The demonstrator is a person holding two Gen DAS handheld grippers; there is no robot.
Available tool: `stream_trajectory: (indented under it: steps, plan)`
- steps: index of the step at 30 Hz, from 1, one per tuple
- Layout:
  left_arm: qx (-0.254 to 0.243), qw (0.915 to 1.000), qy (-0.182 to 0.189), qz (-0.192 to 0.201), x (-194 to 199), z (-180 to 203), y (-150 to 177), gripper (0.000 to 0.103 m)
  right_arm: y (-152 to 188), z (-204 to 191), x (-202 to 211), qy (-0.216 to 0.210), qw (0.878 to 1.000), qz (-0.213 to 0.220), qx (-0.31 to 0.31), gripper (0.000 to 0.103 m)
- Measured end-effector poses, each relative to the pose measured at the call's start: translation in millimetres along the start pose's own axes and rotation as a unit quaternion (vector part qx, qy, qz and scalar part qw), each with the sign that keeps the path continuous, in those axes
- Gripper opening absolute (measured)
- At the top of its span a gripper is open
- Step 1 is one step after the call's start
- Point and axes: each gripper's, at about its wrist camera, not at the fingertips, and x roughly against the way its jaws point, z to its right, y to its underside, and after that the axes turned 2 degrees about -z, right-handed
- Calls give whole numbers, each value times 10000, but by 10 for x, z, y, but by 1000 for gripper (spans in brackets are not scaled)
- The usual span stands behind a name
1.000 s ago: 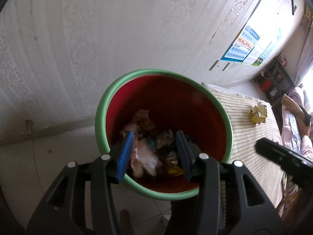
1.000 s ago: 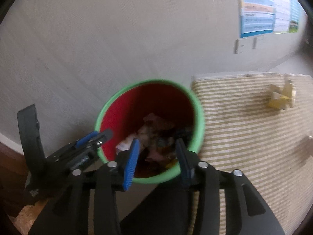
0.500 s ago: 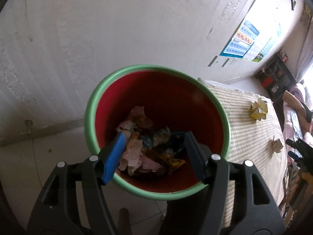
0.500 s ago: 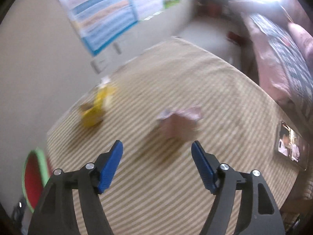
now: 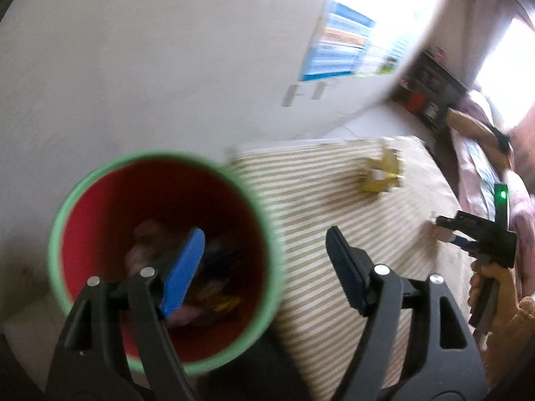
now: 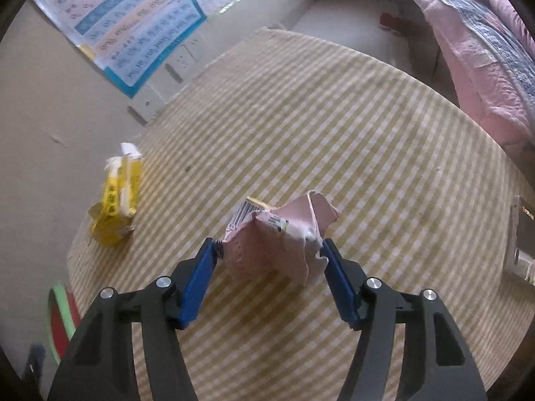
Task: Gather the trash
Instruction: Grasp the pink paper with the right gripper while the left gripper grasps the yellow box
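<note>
Tabletop (image 6: 384, 153): striped cloth, carrying both loose pieces of trash; its near edge meets the bin in the left wrist view.
Bin (image 5: 83, 200): red inside, green rim, rubbish already heaped at the bottom, standing off the tabletop's left end; that view is smeared, so its contents won't resolve.
Right gripper (image 6: 269, 279): a second ago over the bin, now swung out across the tabletop, jaws wide on either side of the pink carton, pads at its flanks but not squeezing.
Left gripper (image 5: 265, 267): opened wider and slid off the bin's centre; now spread and empty, straddling the bin rim.
Pink carton (image 6: 277, 240): crumpled, mid-tabletop between the right gripper's pads; looks like the next pickup.
Yellow carton (image 6: 115, 200): crushed, near the wall, well apart from the pink one, waiting.
Hard to tell: a flat object is cut off at the right edge; unidentifiable.
</note>
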Motion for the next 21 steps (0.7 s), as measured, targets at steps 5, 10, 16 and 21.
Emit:
stream_trajectory:
  steps: [5, 10, 16, 21]
  plan:
    - [-1165, 9925, 353, -115, -473, 753, -263, 77, 462, 19, 291, -489, 9982, -35, 337, 62]
    - [-2284, 9735, 40, -142, -1058, 1394, -460, 77, 1077, 68, 511, -556, 9975, -59, 430, 62]
    - [-3128, 9493, -154, -285, -1575, 1893, -565, 77, 1431, 101, 620, -656, 9966, -186, 469, 62]
    - [-3618, 9291, -517, -572, -1902, 2085, -516, 74, 1495, 51, 660, -828, 9951, -191, 503, 62]
